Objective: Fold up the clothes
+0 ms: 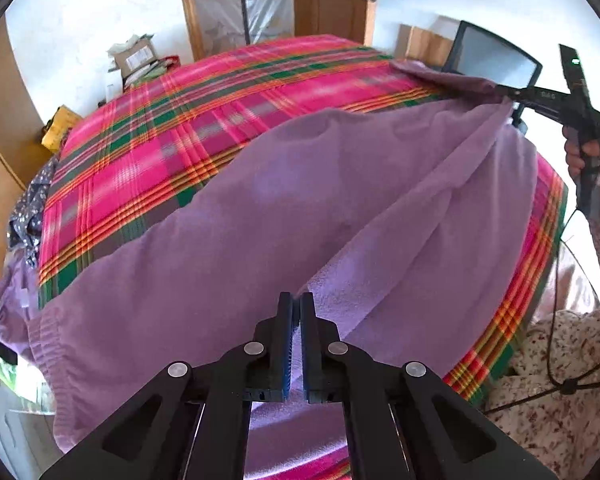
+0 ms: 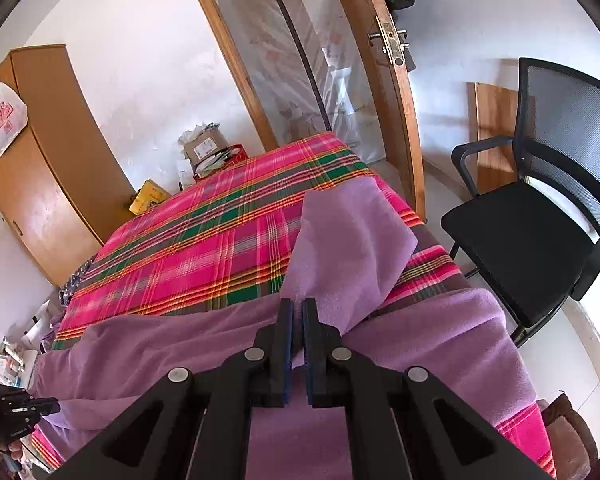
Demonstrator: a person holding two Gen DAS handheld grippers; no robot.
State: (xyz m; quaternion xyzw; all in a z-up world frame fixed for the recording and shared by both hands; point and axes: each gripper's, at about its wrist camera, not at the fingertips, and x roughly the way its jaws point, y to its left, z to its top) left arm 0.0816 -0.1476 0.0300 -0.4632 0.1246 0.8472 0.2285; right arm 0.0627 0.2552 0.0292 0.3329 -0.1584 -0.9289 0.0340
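- The left gripper (image 1: 297, 300) is clamped on a fold of the purple garment (image 1: 228, 232) near the bed's (image 1: 148, 152) front edge.
- The right gripper (image 2: 298, 304) pinches the same garment near the bed's right edge.

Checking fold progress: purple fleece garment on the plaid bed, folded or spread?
Mostly spread: the purple fleece garment lies open across the plaid bedcover, with only its edges pinched up.

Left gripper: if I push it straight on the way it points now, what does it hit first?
The left gripper is already shut on the purple garment; straight on it would likely press that cloth into the plaid bedspread beneath.
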